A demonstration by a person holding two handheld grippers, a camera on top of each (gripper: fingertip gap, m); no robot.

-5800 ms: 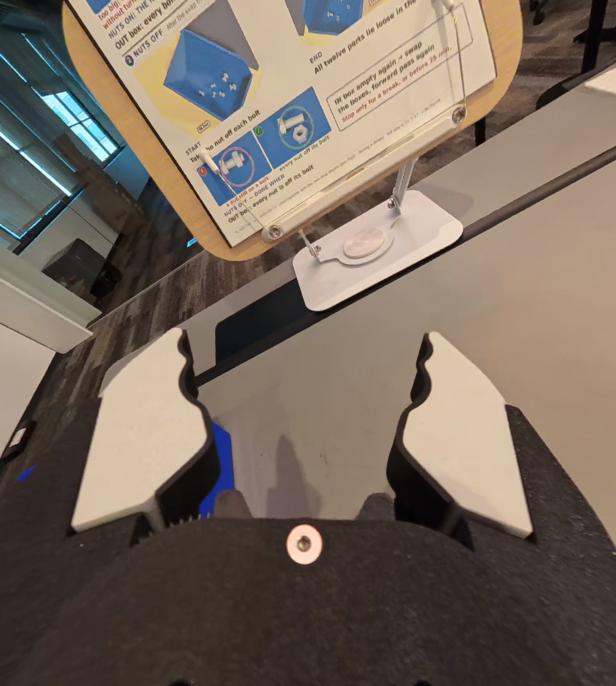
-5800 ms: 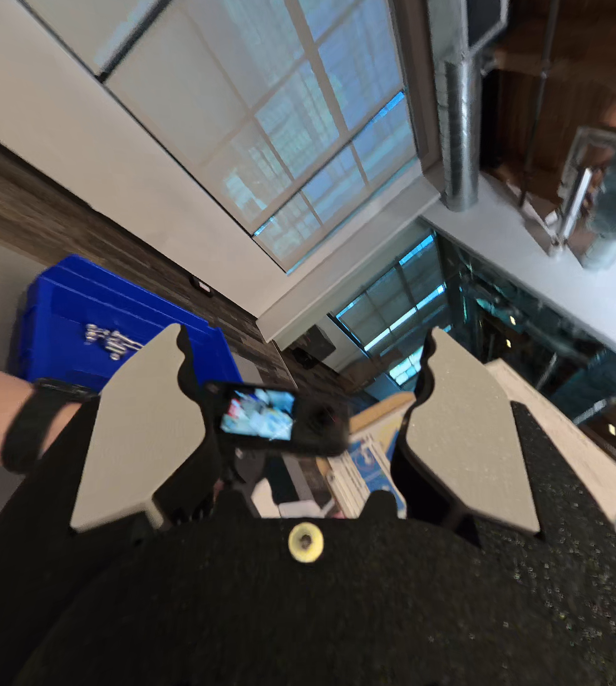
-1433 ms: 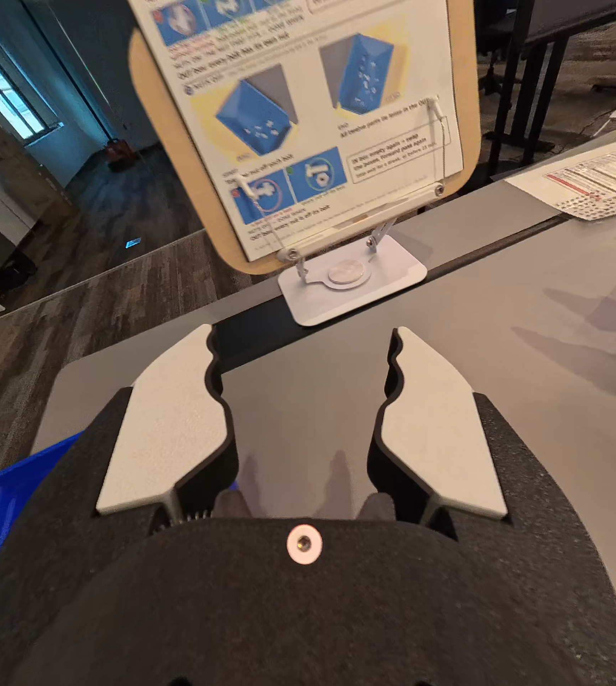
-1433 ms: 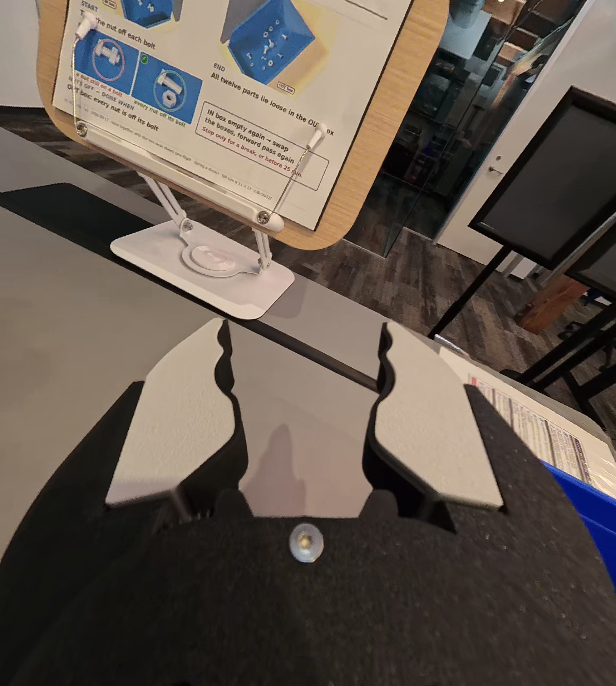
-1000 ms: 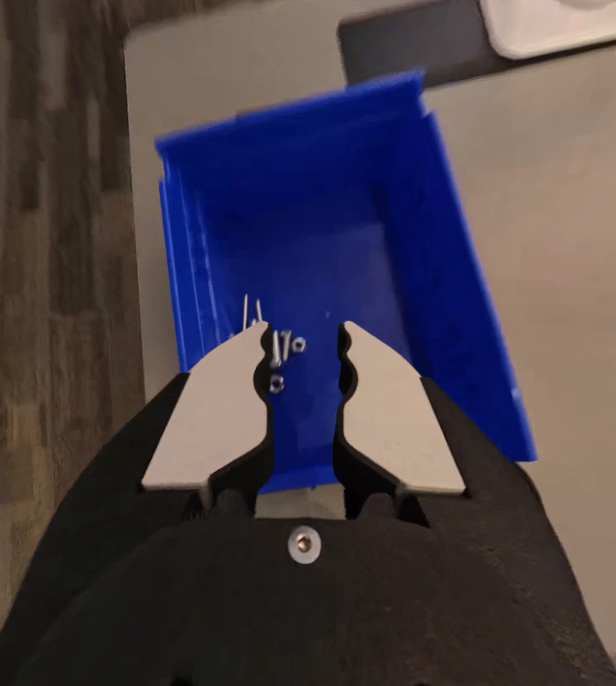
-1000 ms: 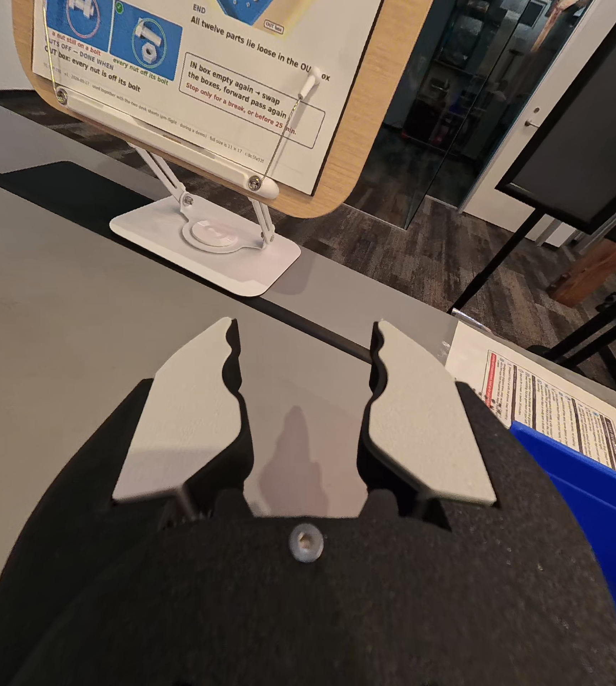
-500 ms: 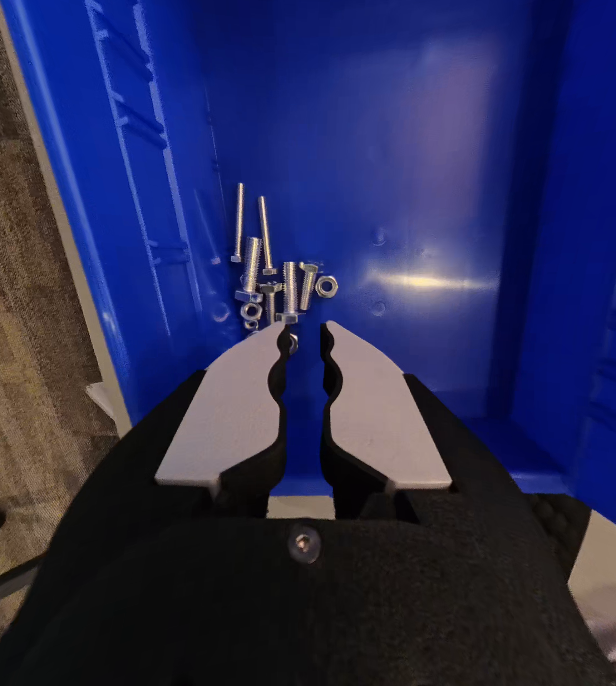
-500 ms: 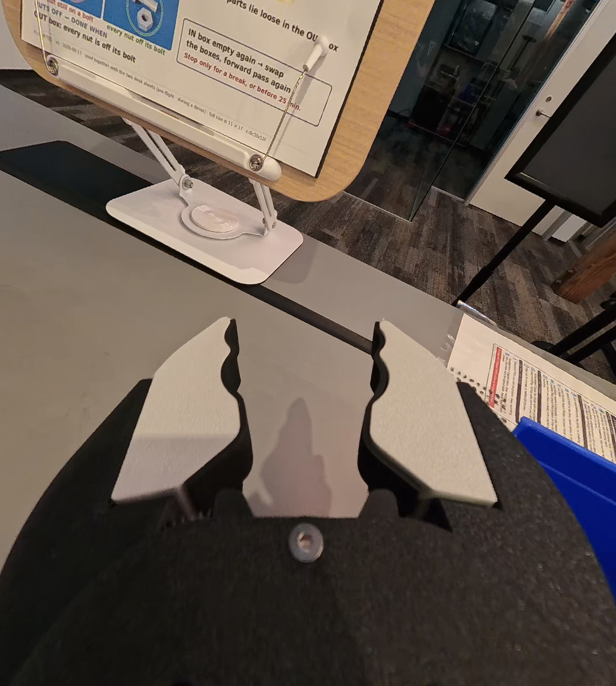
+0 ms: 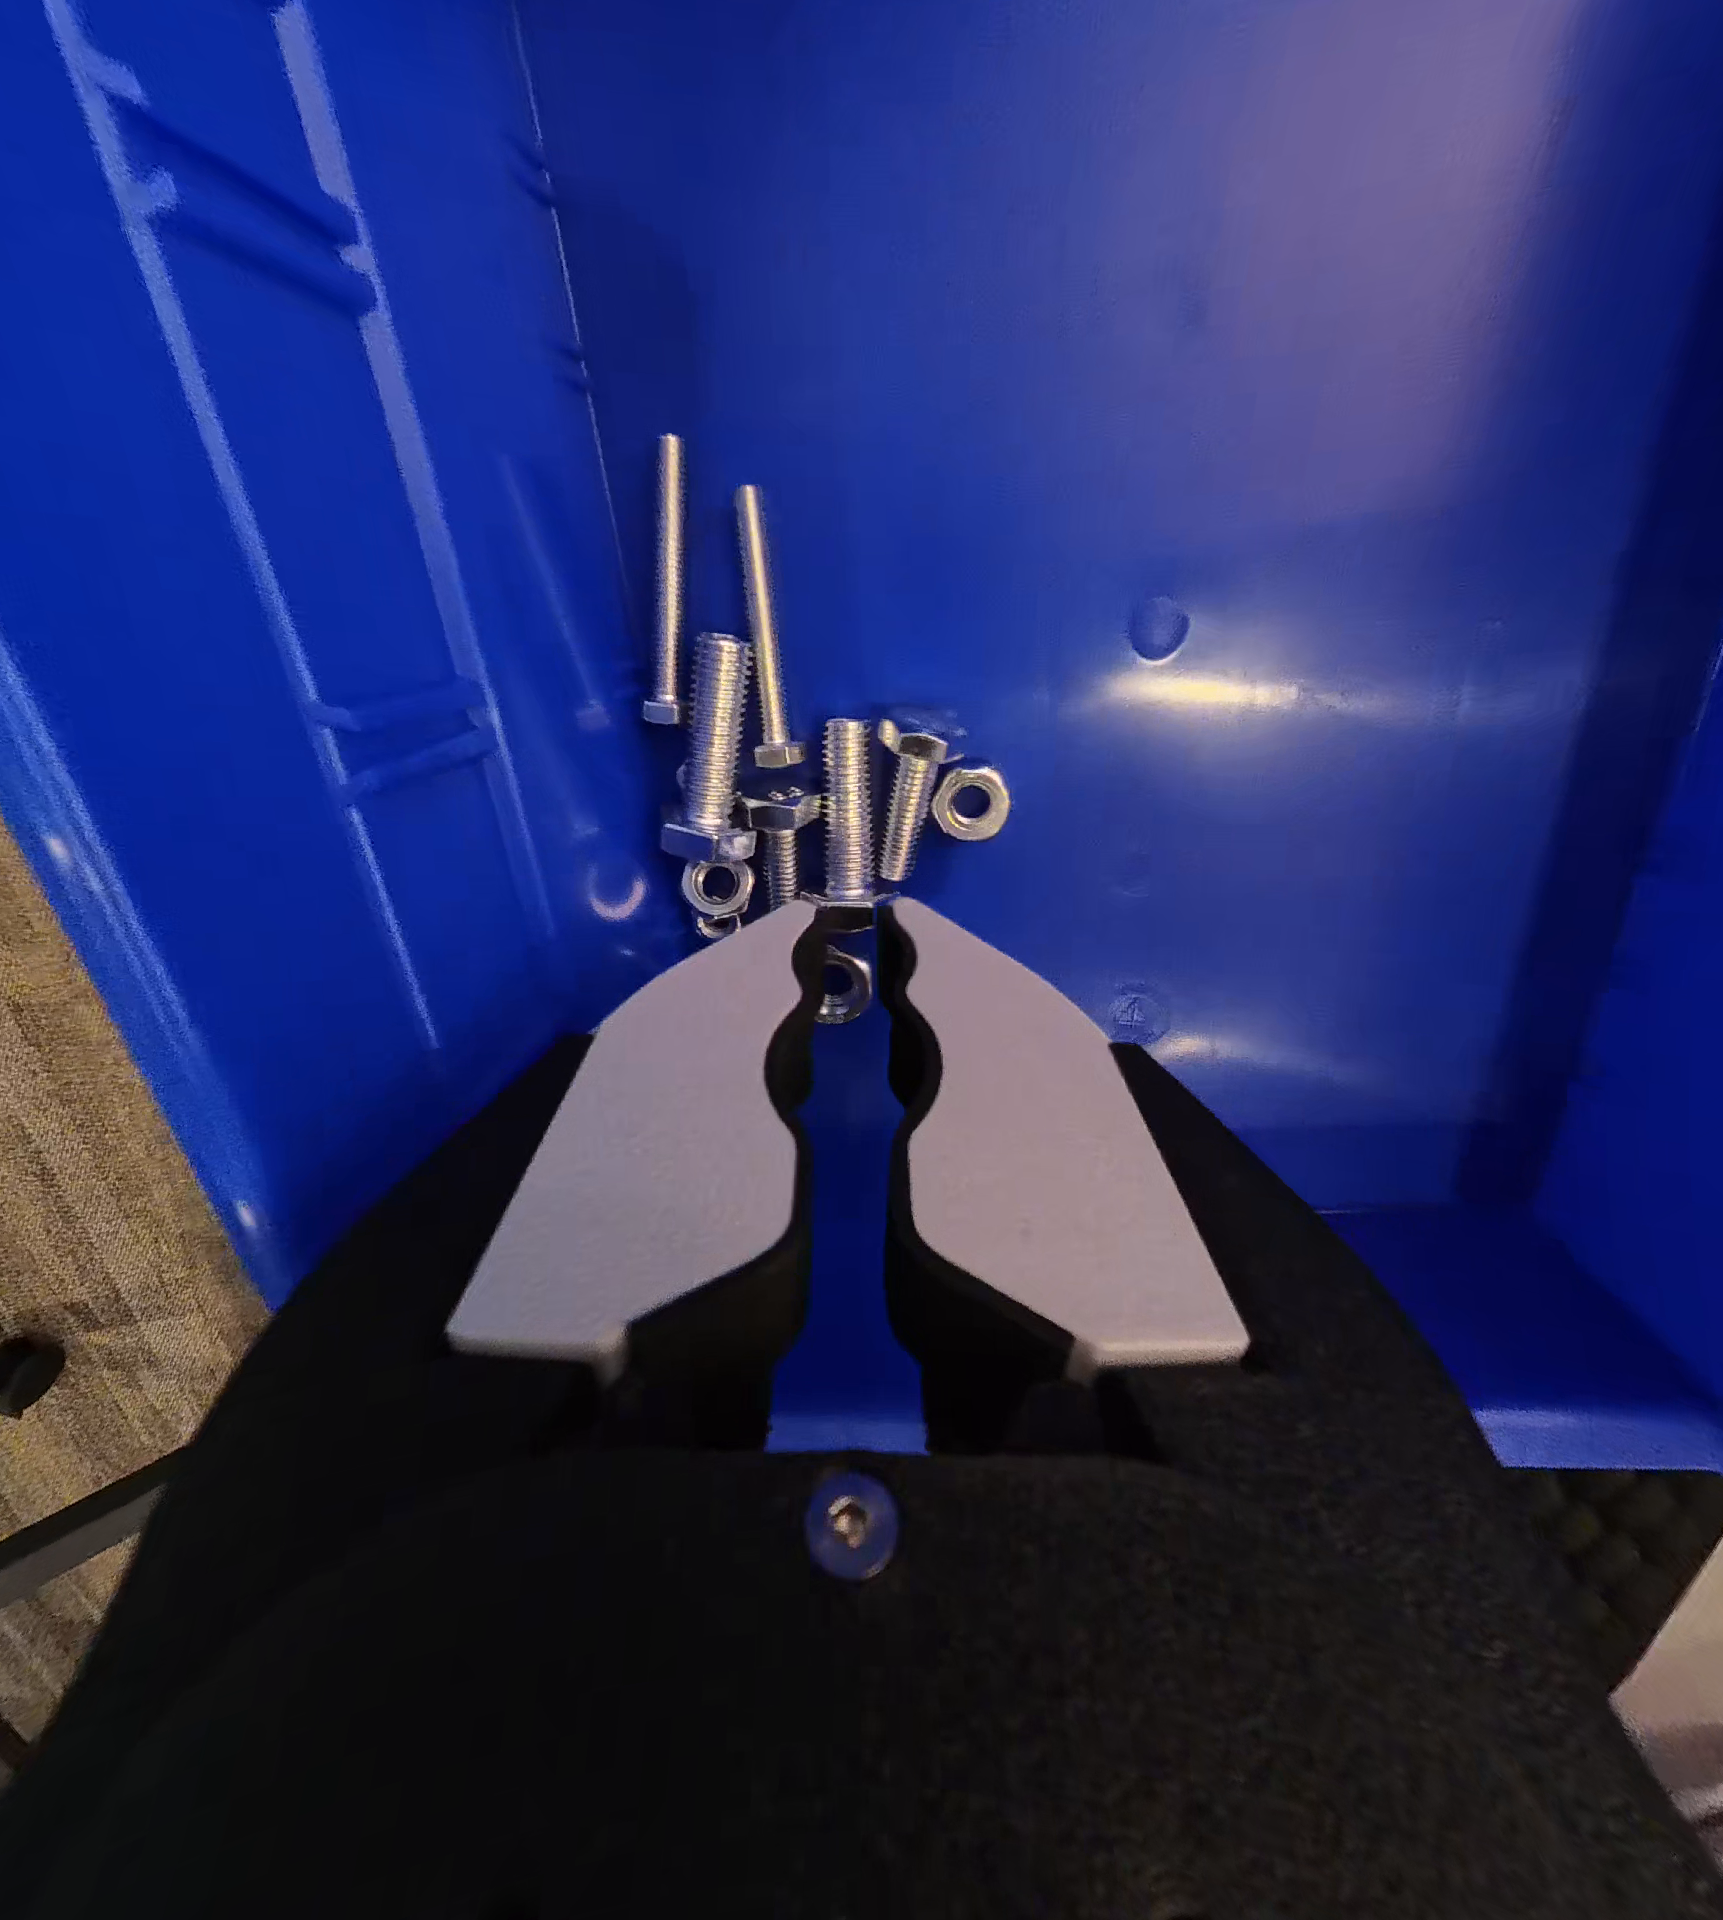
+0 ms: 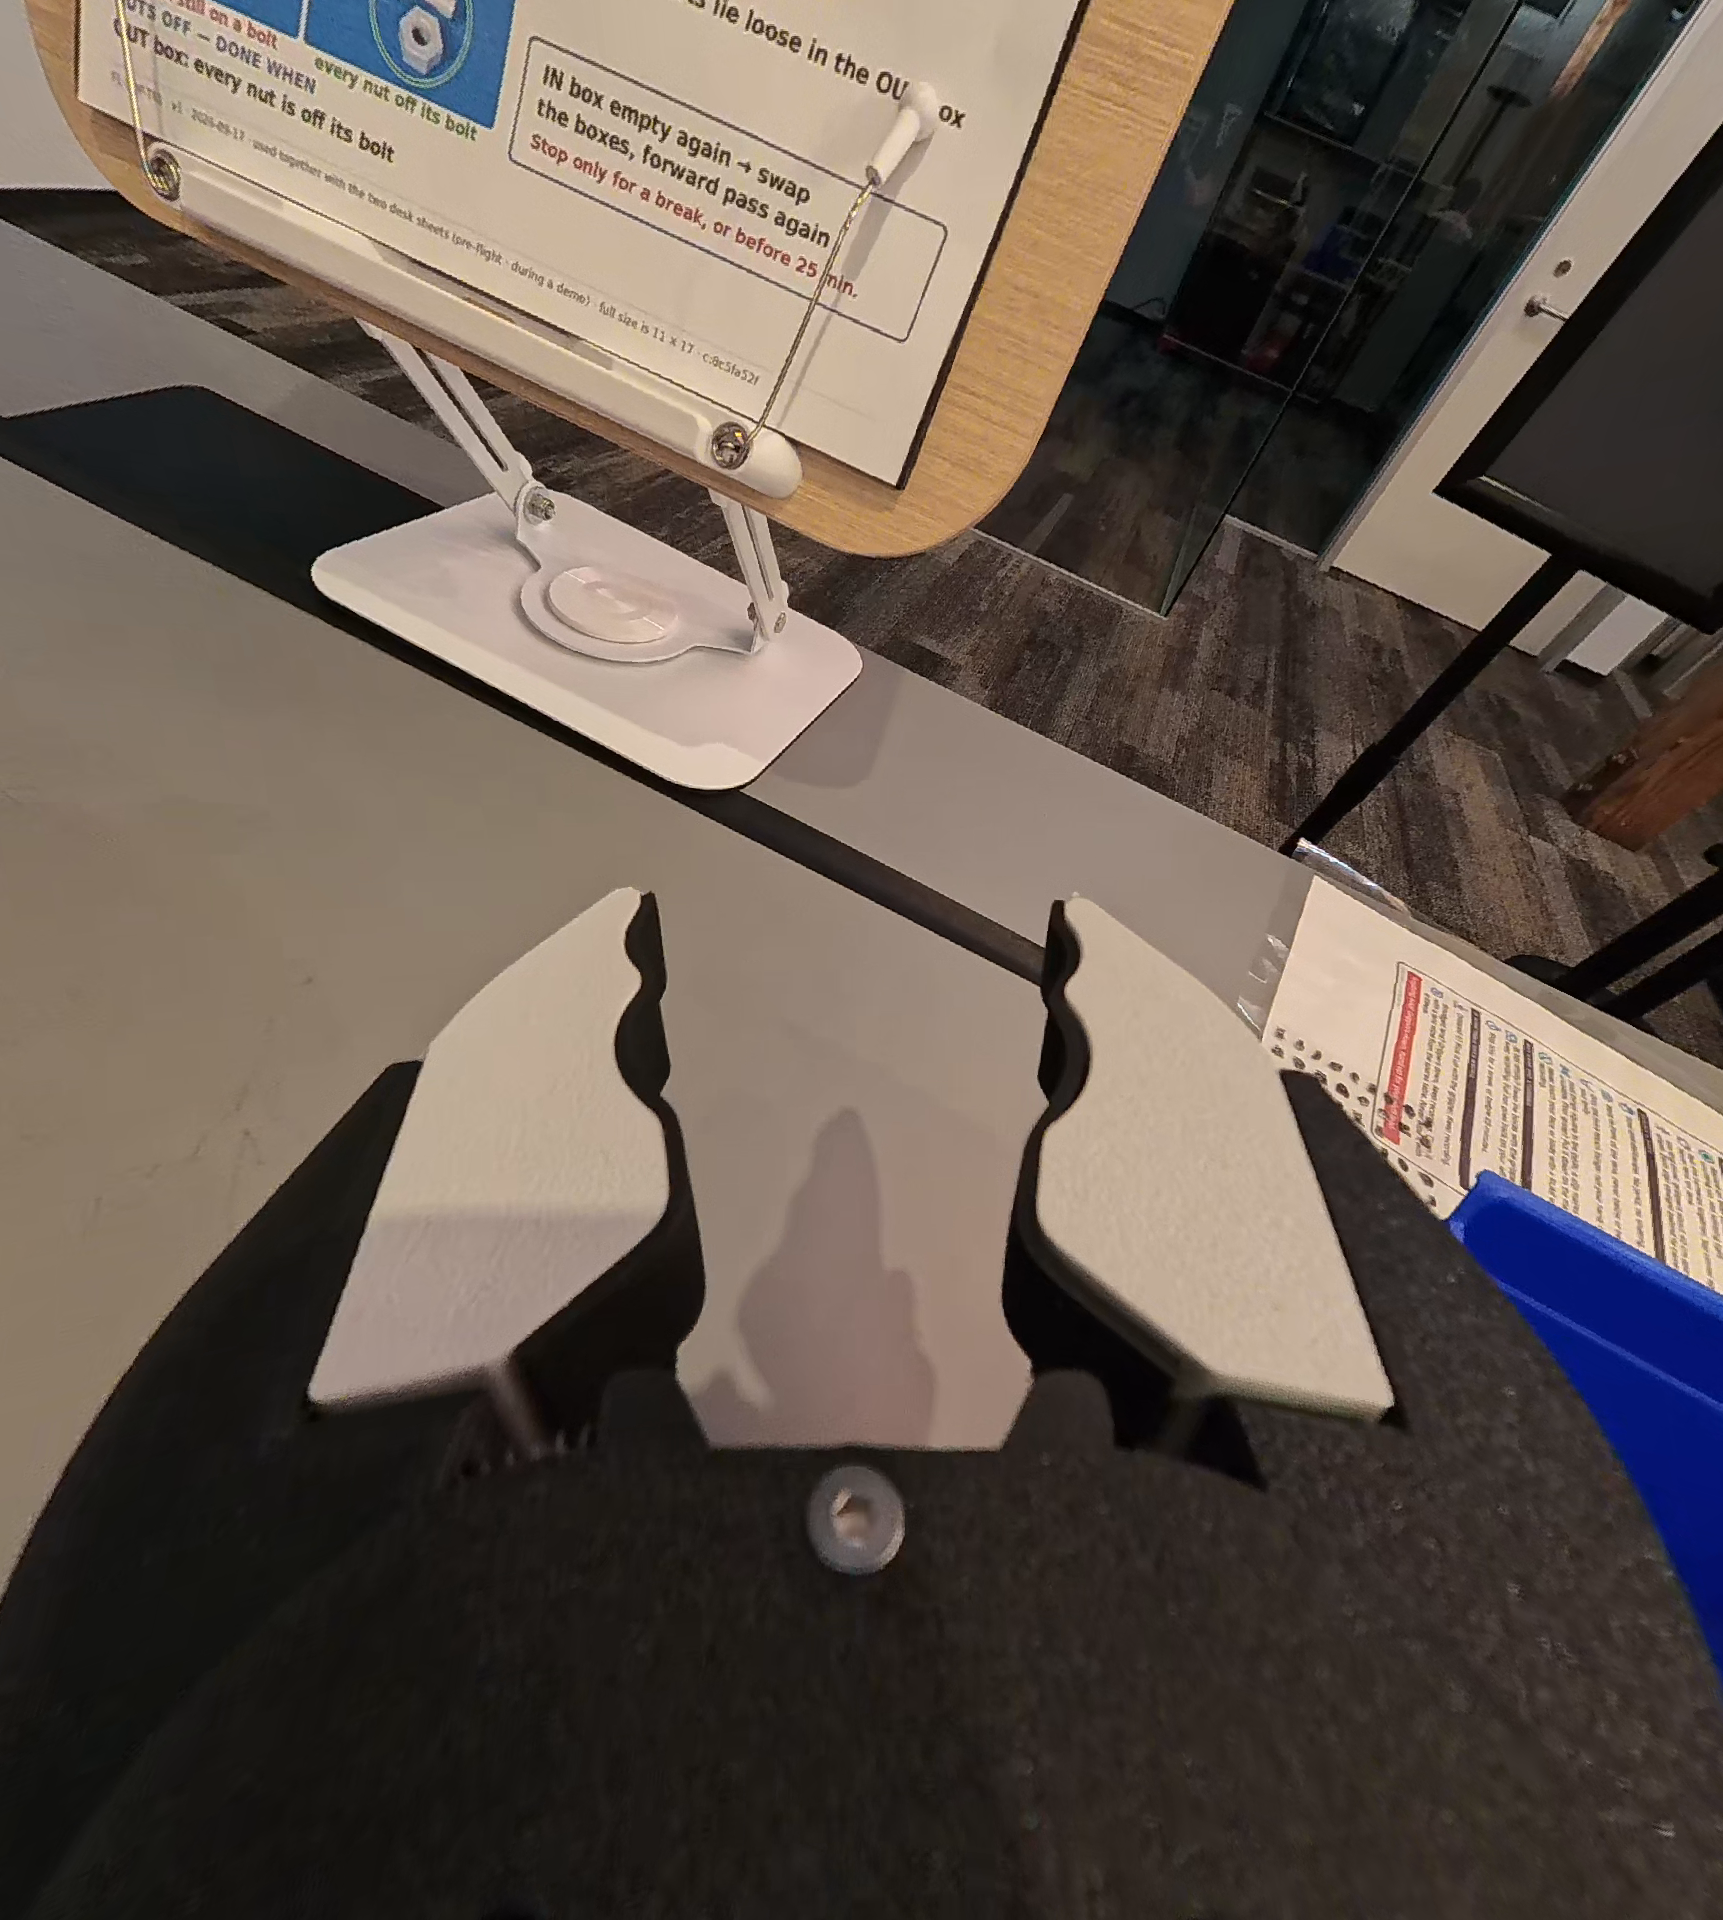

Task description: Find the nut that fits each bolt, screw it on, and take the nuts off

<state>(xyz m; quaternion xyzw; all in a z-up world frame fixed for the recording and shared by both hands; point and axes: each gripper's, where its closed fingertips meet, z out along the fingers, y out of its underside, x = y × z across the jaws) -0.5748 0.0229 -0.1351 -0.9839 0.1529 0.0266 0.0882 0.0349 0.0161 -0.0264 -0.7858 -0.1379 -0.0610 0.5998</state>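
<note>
Soft overhead light glares off the blue bin [image 9: 1252, 416] floor, its left wall motion-blurred. The tabletop [image 10: 161, 883] is evenly lit, sharp, with faint shadows; wide-angle bending curves the edges.

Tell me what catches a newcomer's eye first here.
The left tongs reach into a bright blue bin, nearly closed around a bolt's head in a silver cluster of bolts and nuts. The right tongs hang open above the grey table, facing an instruction board.

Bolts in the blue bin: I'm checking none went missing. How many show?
6, clustered by the bin's left wall: two thin, four thick. The left claw may hide more.
</note>
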